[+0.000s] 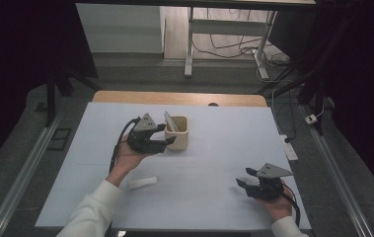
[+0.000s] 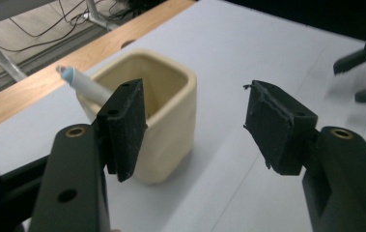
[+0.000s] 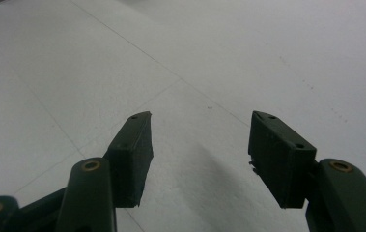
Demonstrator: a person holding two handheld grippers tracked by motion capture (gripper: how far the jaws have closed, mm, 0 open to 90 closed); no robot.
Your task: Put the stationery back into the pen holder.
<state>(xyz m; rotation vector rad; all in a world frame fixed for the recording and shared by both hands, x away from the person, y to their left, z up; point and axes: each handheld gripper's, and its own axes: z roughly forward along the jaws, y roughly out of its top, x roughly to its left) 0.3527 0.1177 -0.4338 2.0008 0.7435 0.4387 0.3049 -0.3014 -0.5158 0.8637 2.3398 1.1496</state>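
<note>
Hovering beside the cream square cup [image 1: 178,132] near the middle of the tabletop [image 1: 224,148], the left hand-held gripper [image 1: 164,141] is standing with its jaws well apart and nothing between them — the pen-like marker [image 2: 81,83] is already leaning inside the cup, its blue-grey tip poking above the rim. That reads as the drop-off step ending. The right hand-held gripper [image 1: 243,177] is waiting low over bare tabletop at the near right, jaws likewise wide and empty. A small white block, perhaps an eraser [image 1: 142,182], is lying near the left forearm — likely the next thing to go in, calling for a reach back and a level pinch across its narrow sides.
</note>
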